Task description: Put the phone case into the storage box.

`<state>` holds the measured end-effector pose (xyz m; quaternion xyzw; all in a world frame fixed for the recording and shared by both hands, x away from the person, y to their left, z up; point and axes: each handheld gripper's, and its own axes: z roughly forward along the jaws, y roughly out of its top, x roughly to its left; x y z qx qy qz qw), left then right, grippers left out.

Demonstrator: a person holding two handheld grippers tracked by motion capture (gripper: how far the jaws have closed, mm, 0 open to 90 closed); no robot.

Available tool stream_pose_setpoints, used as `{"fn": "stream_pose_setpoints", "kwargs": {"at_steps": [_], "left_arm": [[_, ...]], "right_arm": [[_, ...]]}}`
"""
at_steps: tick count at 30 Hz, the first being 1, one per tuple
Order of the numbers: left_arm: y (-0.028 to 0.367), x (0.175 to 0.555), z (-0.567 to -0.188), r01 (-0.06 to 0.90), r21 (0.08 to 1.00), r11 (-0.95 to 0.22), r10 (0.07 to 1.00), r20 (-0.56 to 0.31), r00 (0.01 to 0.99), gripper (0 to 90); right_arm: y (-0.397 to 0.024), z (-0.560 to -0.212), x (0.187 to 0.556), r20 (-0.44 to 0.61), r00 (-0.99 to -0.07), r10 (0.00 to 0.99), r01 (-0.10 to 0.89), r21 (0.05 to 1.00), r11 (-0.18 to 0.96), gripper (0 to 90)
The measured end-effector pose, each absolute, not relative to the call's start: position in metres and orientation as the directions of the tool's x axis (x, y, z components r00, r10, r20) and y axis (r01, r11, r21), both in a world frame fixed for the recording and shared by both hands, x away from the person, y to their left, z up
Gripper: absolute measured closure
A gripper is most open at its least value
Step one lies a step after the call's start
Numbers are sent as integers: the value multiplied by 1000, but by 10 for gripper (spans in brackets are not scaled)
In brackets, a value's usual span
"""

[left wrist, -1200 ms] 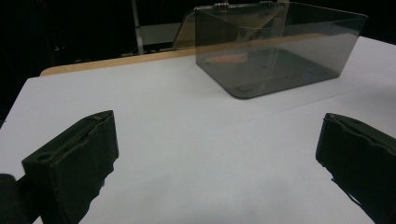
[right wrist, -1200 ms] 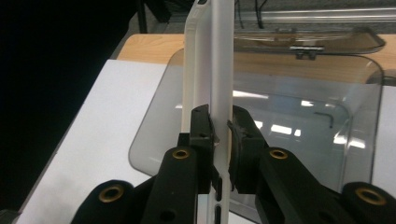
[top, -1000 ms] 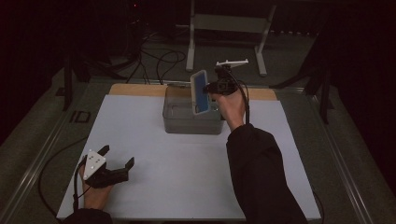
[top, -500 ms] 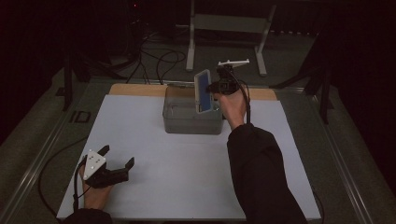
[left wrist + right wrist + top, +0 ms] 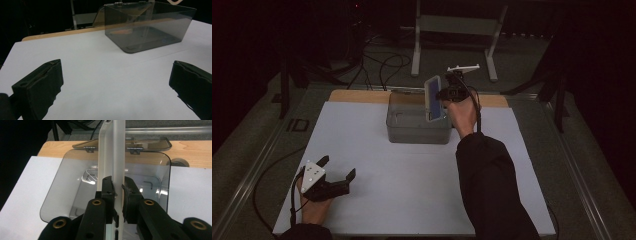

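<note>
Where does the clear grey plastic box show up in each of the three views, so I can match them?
High view: the clear box sits at the table's far middle, under the right gripper holding a flat white case.
Left gripper view: upper right, beyond the open jaws.
Right gripper view: centre, behind the gripped case.
Shared landmark: the wooden strip along the table's far edge.

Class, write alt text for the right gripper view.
The right gripper clamps the edge of a thin white case, holding it upright over an open, clear grey box. The box's hinged lid lies folded back, on a white table.
</note>
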<state>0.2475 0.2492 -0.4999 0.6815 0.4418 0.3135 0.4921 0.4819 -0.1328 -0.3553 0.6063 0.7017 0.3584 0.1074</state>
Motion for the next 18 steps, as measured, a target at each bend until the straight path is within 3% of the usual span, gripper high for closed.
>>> {"fn": "stream_pose_setpoints", "kwargs": {"at_steps": [18], "left_arm": [[249,247,-500,290,949,-122,912,-8,411,1]], "right_arm": [[-141,-369,486,234,-191,953,786,618,5,823]]}}
